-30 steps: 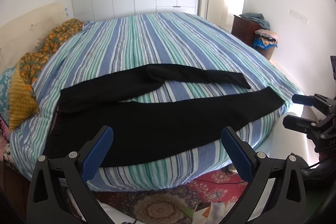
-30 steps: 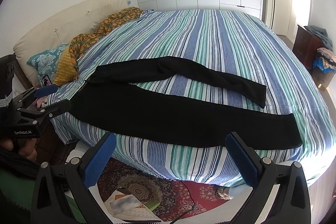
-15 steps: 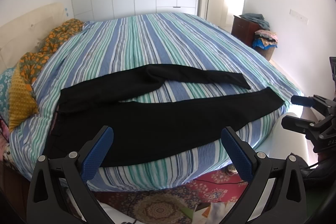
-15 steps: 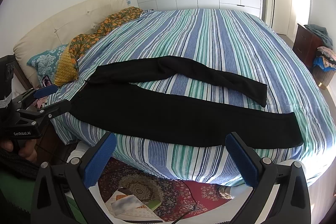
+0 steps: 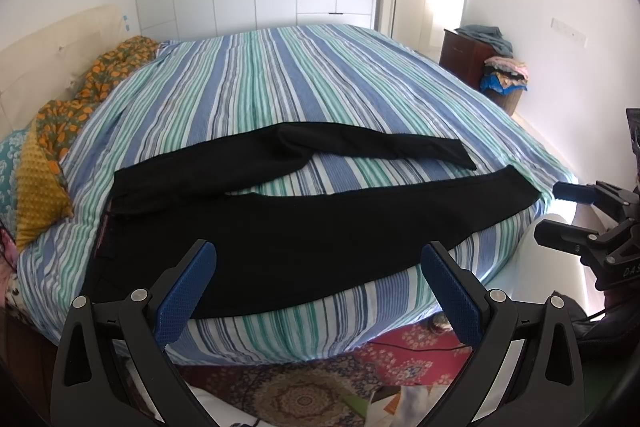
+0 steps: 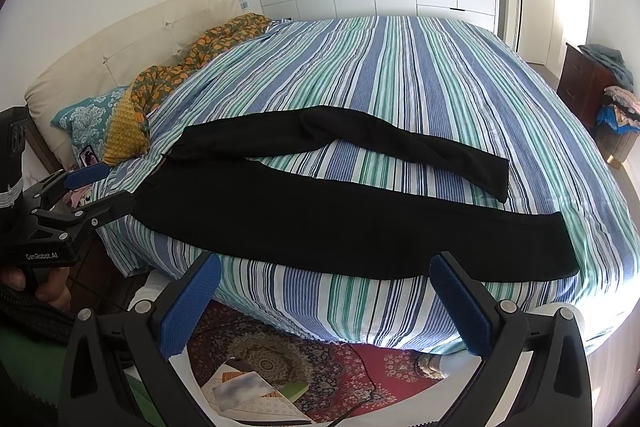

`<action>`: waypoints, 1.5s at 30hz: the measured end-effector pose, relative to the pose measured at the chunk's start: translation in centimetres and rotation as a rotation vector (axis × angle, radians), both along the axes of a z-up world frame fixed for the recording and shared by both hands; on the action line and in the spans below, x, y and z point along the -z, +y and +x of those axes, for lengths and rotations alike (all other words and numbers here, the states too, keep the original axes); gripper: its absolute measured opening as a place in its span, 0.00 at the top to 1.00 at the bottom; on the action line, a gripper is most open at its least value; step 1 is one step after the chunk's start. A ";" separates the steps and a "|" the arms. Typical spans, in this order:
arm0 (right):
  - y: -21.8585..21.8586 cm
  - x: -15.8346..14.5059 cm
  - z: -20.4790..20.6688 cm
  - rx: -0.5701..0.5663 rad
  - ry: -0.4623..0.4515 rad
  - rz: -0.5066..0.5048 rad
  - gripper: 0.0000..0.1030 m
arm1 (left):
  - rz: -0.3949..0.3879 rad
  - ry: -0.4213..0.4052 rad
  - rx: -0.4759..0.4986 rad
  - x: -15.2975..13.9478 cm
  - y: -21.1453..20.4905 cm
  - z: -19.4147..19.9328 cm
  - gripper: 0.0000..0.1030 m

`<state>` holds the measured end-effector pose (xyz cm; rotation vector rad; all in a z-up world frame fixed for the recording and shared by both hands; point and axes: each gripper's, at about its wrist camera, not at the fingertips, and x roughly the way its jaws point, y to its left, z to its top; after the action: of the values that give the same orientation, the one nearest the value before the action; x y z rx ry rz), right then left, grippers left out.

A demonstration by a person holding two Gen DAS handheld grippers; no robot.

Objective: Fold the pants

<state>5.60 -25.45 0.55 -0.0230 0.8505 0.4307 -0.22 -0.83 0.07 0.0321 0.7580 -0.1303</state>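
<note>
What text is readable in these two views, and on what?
"GenRobot.AI": on the body of the left gripper, seen in the right wrist view.
"DAS": partial, cut off, on the body of the right gripper, in the left wrist view.
Papers on the floor: print blurred, unreadable.

Your left gripper point(image 5: 318, 281) is wide open, blue pads point(image 5: 186, 293) well apart, nothing btwn them. Right gripper point(image 6: 326, 291) same: jaws spread, empty, fingers pointing fwd. In the right wrist view your left hand point(image 6: 38, 285) wraps the left grip's handle at lower left, fingertips showing under the black body.
</note>
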 end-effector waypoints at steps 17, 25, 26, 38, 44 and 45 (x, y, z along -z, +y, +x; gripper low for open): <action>-0.1 0.3 0.0 -0.001 0.005 0.003 0.00 | -0.004 0.002 0.001 0.1 -0.2 -0.1 0.01; 0.0 0.4 0.1 -0.002 0.006 0.005 0.00 | -0.004 0.001 0.002 0.1 -0.2 0.0 0.01; 0.0 0.5 0.0 -0.002 0.006 0.006 0.00 | -0.004 0.000 0.002 0.1 -0.3 -0.1 0.01; 0.1 0.4 0.0 -0.004 0.007 0.004 0.00 | -0.006 0.001 0.002 0.1 -0.3 -0.1 0.01; 0.1 0.4 0.0 -0.001 0.007 0.006 0.00 | -0.005 0.000 0.005 0.0 -0.5 0.1 0.01; 0.0 0.4 0.0 -0.001 0.008 0.006 0.00 | -0.005 0.000 0.005 0.0 -0.6 0.1 0.01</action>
<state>5.58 -25.41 0.18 -0.0167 0.8568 0.4348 -0.10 -1.43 0.02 0.0290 0.7574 -0.1370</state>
